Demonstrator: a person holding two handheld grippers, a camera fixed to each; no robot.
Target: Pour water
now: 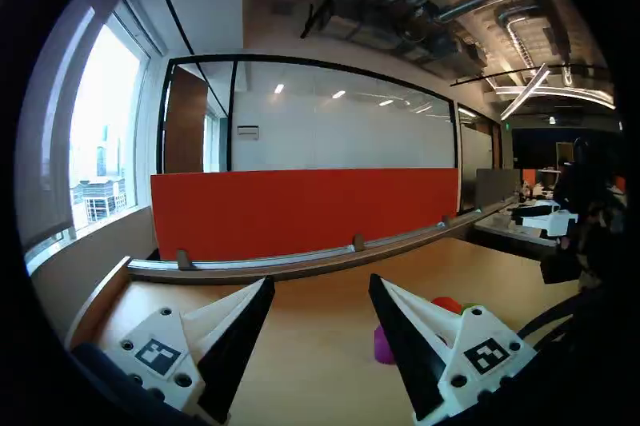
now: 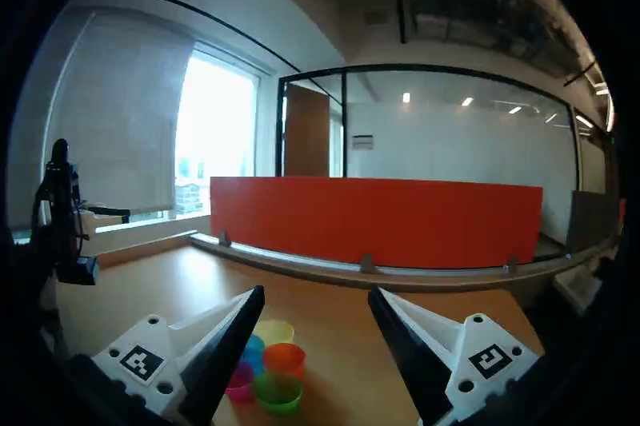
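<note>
Wooden, light-brown desk top [image 1: 320,362] lies under both grippers. In the left gripper view the left gripper [image 1: 321,280] has its two white-and-black fingers spread wide. Bare desk shows between the tips, and nothing is held or pressed. Just behind the finger on the right side of that view peeks a small purple plastic cup [image 1: 383,344]. A reddish plastic cup [image 1: 446,304] sits a little farther back. Both are partly hidden by the finger.

In the right gripper view the right gripper [image 2: 316,291] is likewise spread wide and grips nothing. A tight cluster of small coloured plastic cups stands on the desk beside the finger on the left side of that view:
- a yellow cup [image 2: 274,332] farthest back
- an orange cup [image 2: 284,358] in the middle
- a green cup [image 2: 278,392] nearest the camera
- a blue cup [image 2: 254,348] and a pink cup [image 2: 238,386], both partly covered by the finger

Whether that finger touches a cup cannot be told, nor whether any cup holds water.

A long orange-red partition panel [image 2: 376,222] stands along the desk's far edge, and a bright window [image 2: 216,134] lies beyond it.
</note>
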